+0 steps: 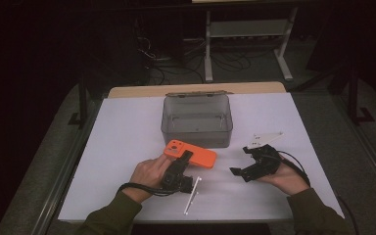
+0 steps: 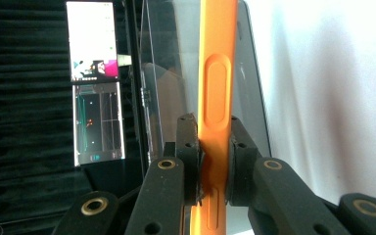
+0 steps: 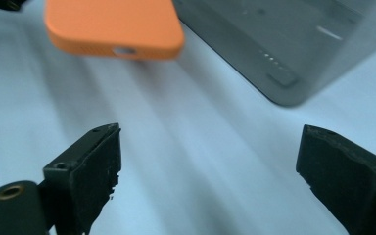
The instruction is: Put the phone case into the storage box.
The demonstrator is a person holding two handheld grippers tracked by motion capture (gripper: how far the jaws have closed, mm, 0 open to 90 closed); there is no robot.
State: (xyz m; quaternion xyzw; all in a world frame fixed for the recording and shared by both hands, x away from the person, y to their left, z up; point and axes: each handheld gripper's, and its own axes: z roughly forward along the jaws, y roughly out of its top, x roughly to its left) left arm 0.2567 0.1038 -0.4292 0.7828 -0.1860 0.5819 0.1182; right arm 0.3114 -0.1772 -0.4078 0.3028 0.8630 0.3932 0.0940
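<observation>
left gripper view is showing the left hand-held gripper (image 2: 214,164) clamping the orange phone case (image 2: 216,93) edge-on at frame centre, its lower end cut off. right gripper view is showing the right hand-held gripper (image 3: 208,176) gaping, gripping nothing, above the white tabletop (image 3: 191,147); no writing is readable.

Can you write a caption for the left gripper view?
Left gripper clamps the edge of an orange phone case.
</observation>
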